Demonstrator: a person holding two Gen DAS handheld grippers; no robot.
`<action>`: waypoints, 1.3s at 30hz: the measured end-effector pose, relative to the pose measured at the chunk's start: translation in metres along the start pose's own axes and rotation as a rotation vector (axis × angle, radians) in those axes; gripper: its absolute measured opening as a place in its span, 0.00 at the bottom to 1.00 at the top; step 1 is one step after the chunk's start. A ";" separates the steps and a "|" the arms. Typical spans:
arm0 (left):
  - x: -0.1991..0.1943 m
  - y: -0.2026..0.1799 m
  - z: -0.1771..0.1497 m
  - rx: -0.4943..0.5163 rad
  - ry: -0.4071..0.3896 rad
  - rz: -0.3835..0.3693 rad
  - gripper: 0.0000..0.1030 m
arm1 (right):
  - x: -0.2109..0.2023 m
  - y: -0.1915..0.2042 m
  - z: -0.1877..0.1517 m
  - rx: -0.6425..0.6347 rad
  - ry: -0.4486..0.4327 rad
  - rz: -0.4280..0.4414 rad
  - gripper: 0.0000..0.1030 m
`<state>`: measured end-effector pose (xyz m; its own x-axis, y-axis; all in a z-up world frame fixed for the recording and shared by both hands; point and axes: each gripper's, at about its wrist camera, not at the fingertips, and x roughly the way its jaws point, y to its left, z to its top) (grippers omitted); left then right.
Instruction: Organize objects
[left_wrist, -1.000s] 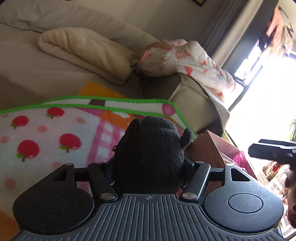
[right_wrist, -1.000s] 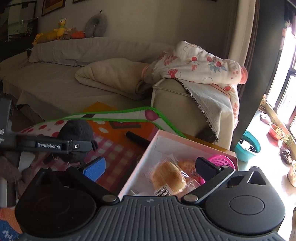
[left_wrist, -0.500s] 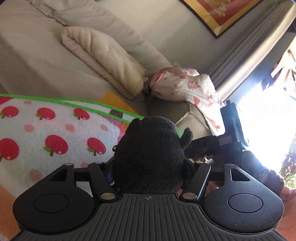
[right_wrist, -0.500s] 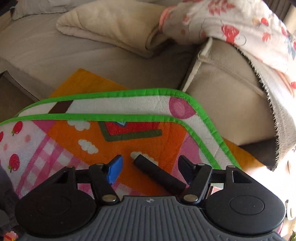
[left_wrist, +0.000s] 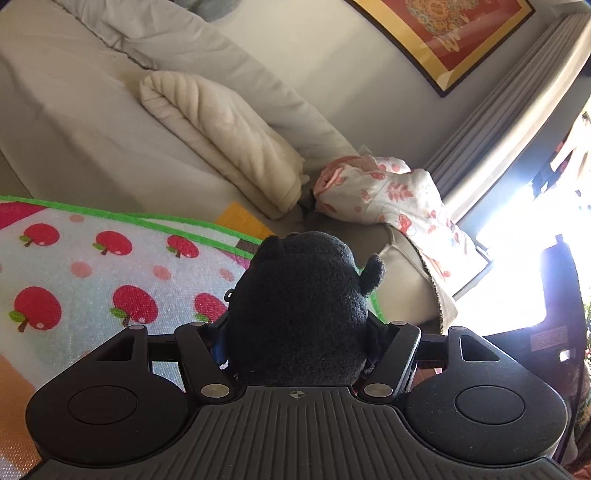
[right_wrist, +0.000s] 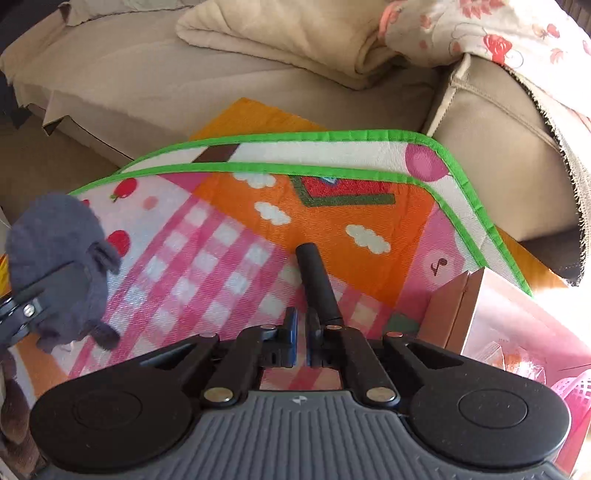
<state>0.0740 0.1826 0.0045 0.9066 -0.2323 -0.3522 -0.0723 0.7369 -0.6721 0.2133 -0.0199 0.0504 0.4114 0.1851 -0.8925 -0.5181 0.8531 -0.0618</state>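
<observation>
My left gripper (left_wrist: 297, 339) is shut on a dark plush toy (left_wrist: 299, 299) and holds it above the colourful play mat (left_wrist: 92, 280). The same toy (right_wrist: 55, 258) shows at the left of the right wrist view, clamped in the left gripper. My right gripper (right_wrist: 302, 334) has its jaws nearly together, low over the mat (right_wrist: 229, 236). A black cylindrical stick (right_wrist: 317, 280) lies on the mat just beyond its right fingertip; whether the stick is gripped is unclear.
A pink box (right_wrist: 517, 332) with packaged items and a pink basket (right_wrist: 576, 398) stands at the right. A beige sofa (right_wrist: 184, 74) with a folded cream blanket (left_wrist: 221, 133) and a floral quilt (left_wrist: 388, 192) lies behind the mat.
My right gripper has closed from wide open to nearly shut and dropped lower beside the black stick. My left gripper has tilted up with the plush toy still in it.
</observation>
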 end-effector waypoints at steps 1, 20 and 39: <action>0.000 0.000 0.000 0.000 -0.002 0.002 0.68 | -0.005 0.000 0.000 -0.001 -0.025 -0.005 0.08; -0.015 0.032 0.013 -0.144 -0.105 0.091 0.68 | 0.024 0.073 -0.016 -0.102 0.001 0.096 0.18; -0.038 -0.096 -0.097 0.232 0.329 -0.110 0.68 | -0.095 0.015 -0.246 -0.094 -0.009 0.068 0.18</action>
<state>0.0057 0.0591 0.0188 0.7195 -0.4809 -0.5011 0.1479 0.8111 -0.5660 -0.0182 -0.1448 0.0245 0.3788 0.2459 -0.8922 -0.6128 0.7891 -0.0428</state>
